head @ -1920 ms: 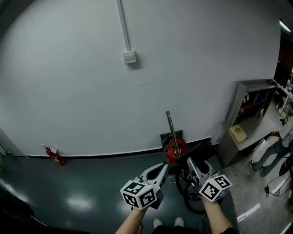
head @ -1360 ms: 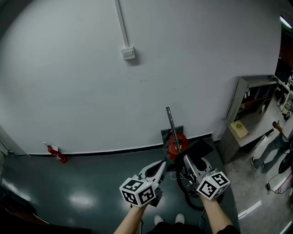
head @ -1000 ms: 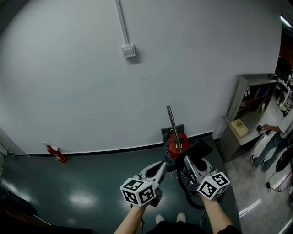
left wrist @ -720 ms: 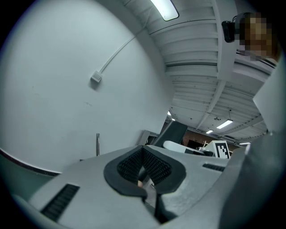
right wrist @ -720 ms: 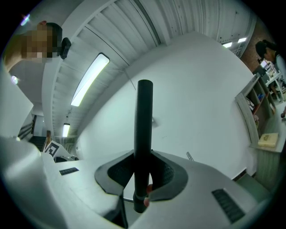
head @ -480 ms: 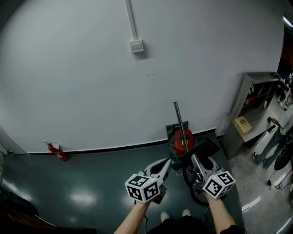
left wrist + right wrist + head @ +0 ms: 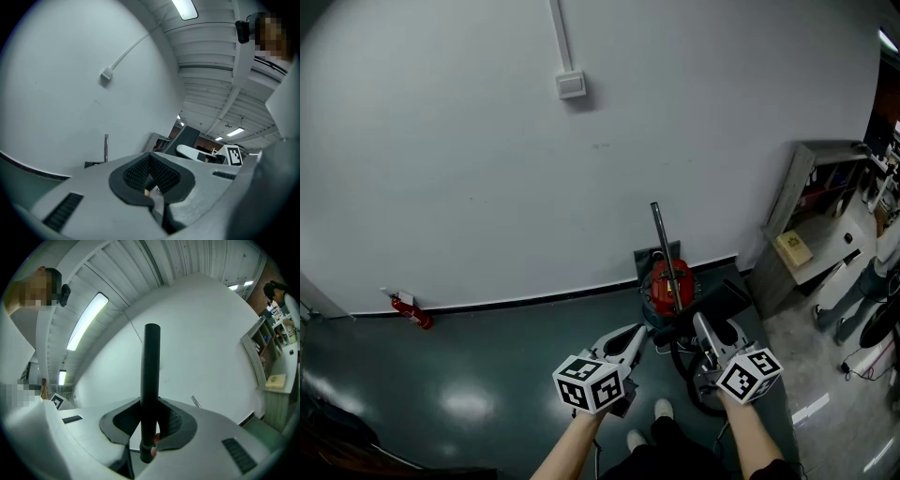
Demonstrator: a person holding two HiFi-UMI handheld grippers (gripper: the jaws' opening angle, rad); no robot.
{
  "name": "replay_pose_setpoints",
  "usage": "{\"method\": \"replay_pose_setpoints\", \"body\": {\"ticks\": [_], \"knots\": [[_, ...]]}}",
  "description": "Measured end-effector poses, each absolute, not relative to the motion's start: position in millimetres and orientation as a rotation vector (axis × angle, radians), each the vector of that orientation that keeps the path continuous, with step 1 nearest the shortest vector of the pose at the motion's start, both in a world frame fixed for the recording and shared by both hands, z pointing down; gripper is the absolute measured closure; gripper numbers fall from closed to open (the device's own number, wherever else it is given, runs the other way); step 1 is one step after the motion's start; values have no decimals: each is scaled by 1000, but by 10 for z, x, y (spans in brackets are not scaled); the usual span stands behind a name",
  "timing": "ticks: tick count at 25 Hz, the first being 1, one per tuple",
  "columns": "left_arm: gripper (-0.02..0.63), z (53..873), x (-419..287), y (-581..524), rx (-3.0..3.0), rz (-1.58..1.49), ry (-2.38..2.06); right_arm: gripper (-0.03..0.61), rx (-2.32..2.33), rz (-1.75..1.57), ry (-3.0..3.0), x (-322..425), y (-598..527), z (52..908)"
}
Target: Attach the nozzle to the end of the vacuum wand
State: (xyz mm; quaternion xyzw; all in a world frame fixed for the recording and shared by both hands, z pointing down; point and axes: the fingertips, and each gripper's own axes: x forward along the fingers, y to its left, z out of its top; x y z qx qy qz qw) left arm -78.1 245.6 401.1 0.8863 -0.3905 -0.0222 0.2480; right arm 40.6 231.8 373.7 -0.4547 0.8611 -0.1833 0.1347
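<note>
- Head view: a red vacuum cleaner (image 7: 667, 287) stands on the floor against the wall. The metal wand (image 7: 660, 246) rises from it at a slight lean, and its upper end is bare.
- Right gripper (image 7: 703, 325): the jaws stand partly apart and are clamped on the black nozzle (image 7: 724, 301). In the right gripper view the nozzle's tubular neck (image 7: 151, 371) stands upright between the pads, gripped near its lower end.
- Nozzle position: just right of the vacuum cleaner, lower than the wand's top and clear of the wand.
- Left gripper (image 7: 637, 332): the jaws are fully together with nothing between them, as the left gripper view confirms. It sits just left of the vacuum cleaner, near its base.
- Pose: both forearms reach forward towards the vacuum cleaner, one on either side of it. The grippers point roughly level, with their marker cubes nearest the person.
- Step in hand, as judged: carrying the nozzle to the wand's free end. The two are not yet joined.
- Recommendations:
  - Lift the nozzle above the vacuum cleaner to the wand's top.
  - Match the nozzle's axis to the wand's lean before pushing, and push straight along that axis.
  - With the grip so low on the neck, a skewed push could pivot the nozzle between the pads.
  - Opening the idle left gripper and taking the wand partway up would steady it.
- Not determined: which end of the nozzle carries the socket.
</note>
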Motion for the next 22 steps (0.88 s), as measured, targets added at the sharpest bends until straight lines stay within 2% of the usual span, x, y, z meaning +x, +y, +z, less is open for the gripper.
{"method": "replay_pose_setpoints", "body": {"ticks": [22], "knots": [[609, 4348, -478, 1401, 2353, 41, -1078, 483, -1321, -655, 2436, 867, 1180, 4065]]}}
